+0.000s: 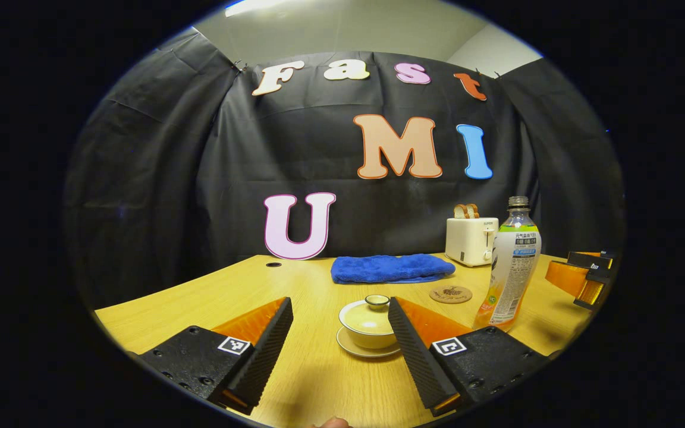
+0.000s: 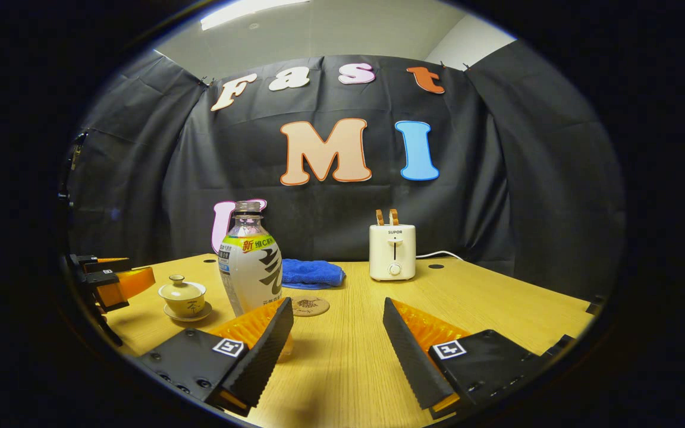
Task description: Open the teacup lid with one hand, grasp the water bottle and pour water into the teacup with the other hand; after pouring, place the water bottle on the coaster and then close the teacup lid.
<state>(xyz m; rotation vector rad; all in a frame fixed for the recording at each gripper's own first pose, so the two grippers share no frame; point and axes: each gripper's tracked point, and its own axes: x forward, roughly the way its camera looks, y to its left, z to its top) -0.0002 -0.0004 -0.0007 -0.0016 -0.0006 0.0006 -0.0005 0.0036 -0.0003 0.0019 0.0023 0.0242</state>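
A cream lidded teacup (image 1: 370, 324) on a saucer stands on the wooden table, just ahead of my left gripper (image 1: 340, 328), which is open with the cup near its right finger. The lid with its small knob (image 1: 377, 301) is on the cup. An uncapped water bottle (image 1: 513, 267) with a white label stands upright to the cup's right. A round brown coaster (image 1: 451, 293) lies behind them. In the right gripper view the bottle (image 2: 251, 264) stands just beyond the left finger of my open right gripper (image 2: 338, 328); the teacup (image 2: 183, 295) and coaster (image 2: 310, 306) lie beyond.
A folded blue towel (image 1: 391, 268) lies at the back of the table (image 1: 295, 291). A white toaster (image 2: 392, 251) holding toast stands at the back, its cord trailing right. The other gripper (image 1: 583, 278) sits at the table's right side; likewise one (image 2: 107, 279) at far left.
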